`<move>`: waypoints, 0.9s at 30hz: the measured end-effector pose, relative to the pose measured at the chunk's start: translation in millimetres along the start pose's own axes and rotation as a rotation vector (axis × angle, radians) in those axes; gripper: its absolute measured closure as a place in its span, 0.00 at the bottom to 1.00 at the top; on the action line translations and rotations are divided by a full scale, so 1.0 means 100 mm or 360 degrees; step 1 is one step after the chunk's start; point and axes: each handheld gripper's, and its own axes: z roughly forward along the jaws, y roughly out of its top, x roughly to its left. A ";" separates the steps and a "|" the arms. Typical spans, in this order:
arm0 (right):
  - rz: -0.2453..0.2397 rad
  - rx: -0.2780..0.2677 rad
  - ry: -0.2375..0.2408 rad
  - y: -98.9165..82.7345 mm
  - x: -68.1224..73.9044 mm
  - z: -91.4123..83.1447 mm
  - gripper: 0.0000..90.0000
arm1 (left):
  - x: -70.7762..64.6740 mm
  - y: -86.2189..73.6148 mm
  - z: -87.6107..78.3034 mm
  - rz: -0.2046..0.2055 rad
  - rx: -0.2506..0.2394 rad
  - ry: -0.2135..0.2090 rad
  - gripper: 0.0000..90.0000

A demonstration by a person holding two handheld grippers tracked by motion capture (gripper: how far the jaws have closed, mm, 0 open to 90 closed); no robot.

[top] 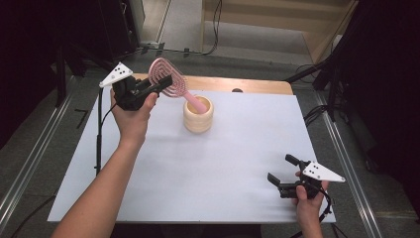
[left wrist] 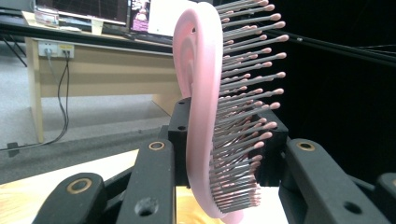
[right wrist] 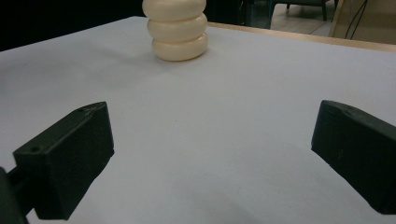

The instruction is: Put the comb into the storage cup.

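Left gripper [top: 159,87] clamped on the head of a pink plastic oval hairbrush [top: 167,78] with grey pink-tipped bristles, jaws pressing both faces of it. Beyond and below that grip, brush handle tilted down into a cream ribbed round holder [top: 198,114] on the white table sheet [top: 208,163]. Right gripper [top: 281,171] spread wide with nothing between its jaws, low over the sheet, well apart from the holder, far ahead of its jaws.

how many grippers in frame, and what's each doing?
2. The left gripper, raised at the table's far left, is shut on the head of the pink hairbrush, whose handle sits in the cream holder. The right gripper sits open and empty at the near right.
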 end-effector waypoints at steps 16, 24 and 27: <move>0.0007 -0.0002 0.0001 0.00 -0.01 0.00 0.00 | 0.07 -0.08 0.14 0.0018 0.0016 0.0069 0.74; 0.0010 -0.0002 0.0002 0.00 -0.01 0.00 0.00 | 0.08 -0.12 0.21 0.0037 0.0027 0.0091 0.74; 0.0008 -0.0001 0.0002 0.00 -0.01 0.00 0.00 | 0.08 -0.14 0.23 0.0036 0.0032 0.0090 0.74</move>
